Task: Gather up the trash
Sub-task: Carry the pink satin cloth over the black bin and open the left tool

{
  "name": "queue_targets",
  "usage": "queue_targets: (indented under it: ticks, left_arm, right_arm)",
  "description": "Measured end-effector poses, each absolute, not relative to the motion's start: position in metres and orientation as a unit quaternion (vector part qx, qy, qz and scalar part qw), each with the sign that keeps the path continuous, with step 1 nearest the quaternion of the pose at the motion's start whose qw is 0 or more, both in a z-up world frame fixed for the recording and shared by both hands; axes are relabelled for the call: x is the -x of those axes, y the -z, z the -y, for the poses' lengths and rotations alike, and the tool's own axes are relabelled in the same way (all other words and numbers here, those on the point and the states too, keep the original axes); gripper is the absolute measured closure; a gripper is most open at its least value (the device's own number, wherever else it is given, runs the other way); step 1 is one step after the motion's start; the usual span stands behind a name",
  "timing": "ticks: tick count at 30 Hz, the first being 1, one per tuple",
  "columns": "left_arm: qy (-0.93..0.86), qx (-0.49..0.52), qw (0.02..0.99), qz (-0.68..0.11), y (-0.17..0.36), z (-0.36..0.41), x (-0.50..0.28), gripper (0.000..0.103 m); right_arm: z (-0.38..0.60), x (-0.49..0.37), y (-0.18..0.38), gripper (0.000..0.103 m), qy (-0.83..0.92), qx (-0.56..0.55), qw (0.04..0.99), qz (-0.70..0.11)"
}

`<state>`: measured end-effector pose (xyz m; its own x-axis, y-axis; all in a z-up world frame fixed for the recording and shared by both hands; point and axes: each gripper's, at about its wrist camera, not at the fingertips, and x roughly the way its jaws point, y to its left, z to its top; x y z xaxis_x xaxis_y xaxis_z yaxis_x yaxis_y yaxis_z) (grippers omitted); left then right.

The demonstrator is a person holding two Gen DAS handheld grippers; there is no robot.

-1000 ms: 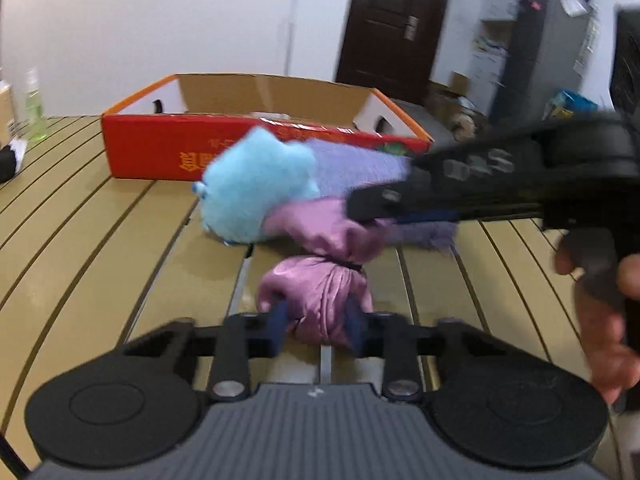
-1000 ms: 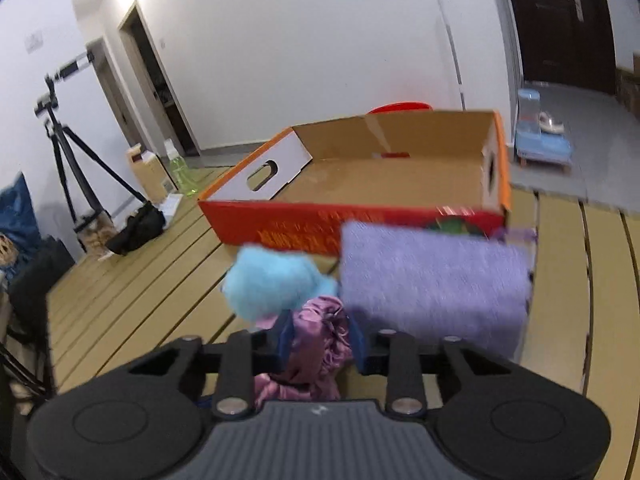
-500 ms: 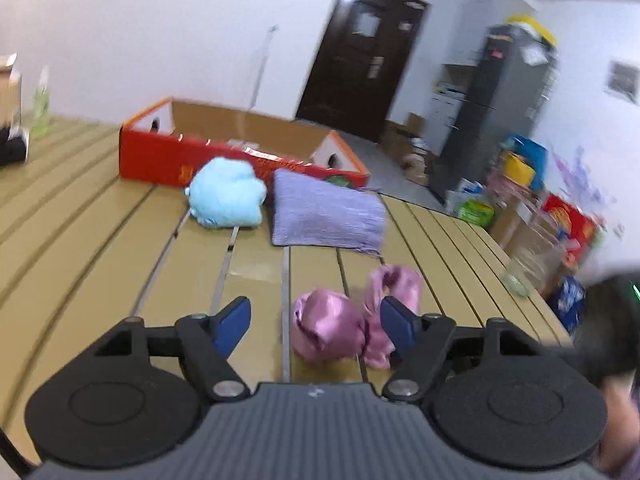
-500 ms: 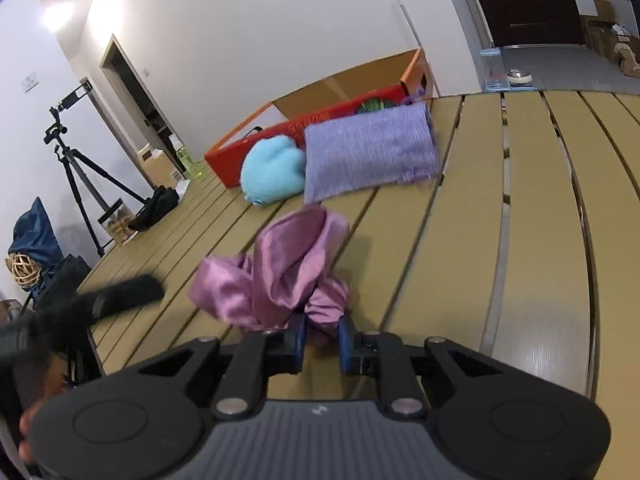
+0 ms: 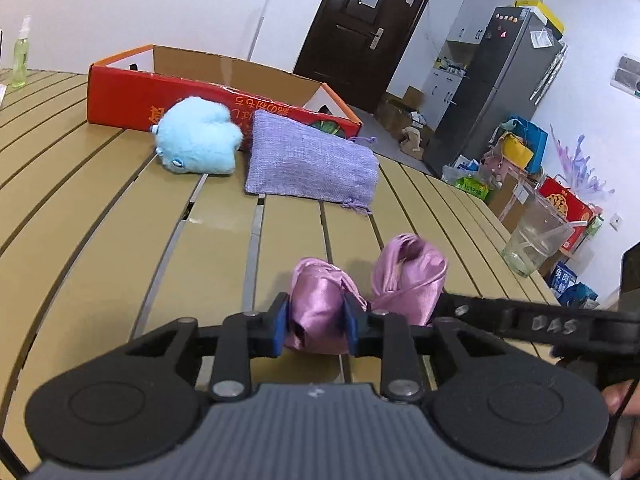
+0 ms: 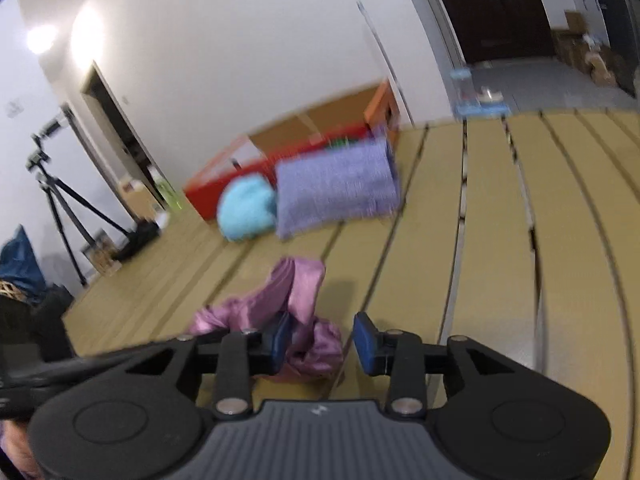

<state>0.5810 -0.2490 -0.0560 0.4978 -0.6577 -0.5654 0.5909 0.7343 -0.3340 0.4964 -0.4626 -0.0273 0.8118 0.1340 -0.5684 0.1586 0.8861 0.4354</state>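
The left gripper is clenched on one lobe of a shiny pink satin pouch, its blue pads pressed against both sides of the bunched fabric. The pouch lies on the near part of a tan slatted wooden table, and its second lobe rises just to the right of the held one. In the left wrist view the right gripper reaches in from the right, its black finger running just behind that second lobe.

In the right wrist view, which is blurred, the right gripper stands released: its jaws are parted, the left blue pad touches the satin pouch, and the right pad is clear of the fabric.

Farther back on the table a light blue plush toy lies just left of a flat lilac woven drawstring bag; the two are touching or nearly so. Behind both, at the far side, sits a red open-topped cardboard box. A clear drinking glass stands at the table's right edge, well apart from the pouch.
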Motion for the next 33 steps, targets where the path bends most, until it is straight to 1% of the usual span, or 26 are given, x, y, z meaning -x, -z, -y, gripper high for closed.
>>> queue_targets:
  ticks: [1, 2, 3, 4, 6, 9, 14, 18, 20, 23, 27, 30, 33]
  left_arm:
    - [0.358, 0.050, 0.865, -0.348, 0.056, 0.247, -0.578, 0.070]
    - [0.358, 0.053, 0.864, -0.350, 0.056, 0.246, -0.578, 0.070]
    - [0.359, 0.055, 0.864, -0.350, 0.056, 0.246, -0.578, 0.072]
    - [0.362, 0.054, 0.863, -0.348, 0.055, 0.245, -0.576, 0.079]
    - [0.361, 0.052, 0.867, -0.340, 0.052, 0.246, -0.571, 0.084]
    - [0.362, 0.064, 0.868, -0.335, 0.044, 0.240, -0.564, 0.086]
    - [0.354, 0.062, 0.885, -0.296, 0.009, 0.204, -0.534, 0.086]
    - [0.318, 0.055, 0.906, -0.274, -0.016, 0.152, -0.499, 0.086]
    - [0.289, 0.049, 0.918, -0.267, -0.018, 0.116, -0.476, 0.086]
    - [0.238, 0.058, 0.927, -0.283, -0.003, 0.057, -0.439, 0.086]
    - [0.175, 0.102, 0.926, -0.320, 0.027, -0.012, -0.404, 0.086]
    - [0.143, 0.118, 0.918, -0.350, 0.051, -0.043, -0.396, 0.086]
    - [0.117, 0.119, 0.909, -0.382, 0.073, -0.054, -0.403, 0.086]
  right_arm:
    - [0.460, -0.497, 0.031, 0.069, 0.010, -0.240, 0.921, -0.306]
    - [0.458, -0.496, 0.032, 0.071, 0.015, -0.241, 0.922, -0.303]
    - [0.458, -0.496, 0.033, 0.079, 0.015, -0.245, 0.921, -0.302]
    - [0.458, -0.496, 0.034, 0.086, 0.015, -0.248, 0.919, -0.305]
    - [0.453, -0.496, 0.039, 0.093, 0.018, -0.232, 0.919, -0.319]
    - [0.449, -0.491, 0.037, 0.097, 0.023, -0.236, 0.921, -0.310]
    - [0.426, -0.476, 0.005, 0.097, -0.006, -0.224, 0.932, -0.287]
    - [0.386, -0.467, -0.023, 0.097, -0.057, -0.212, 0.935, -0.280]
    - [0.355, -0.463, -0.030, 0.097, -0.089, -0.198, 0.934, -0.285]
    - [0.292, -0.453, -0.025, 0.097, -0.148, -0.169, 0.926, -0.303]
    - [0.218, -0.443, 0.002, 0.097, -0.204, -0.145, 0.906, -0.341]
    - [0.168, -0.431, 0.020, 0.097, -0.225, -0.101, 0.901, -0.357]
    - [0.138, -0.432, 0.041, 0.096, -0.229, -0.078, 0.890, -0.386]
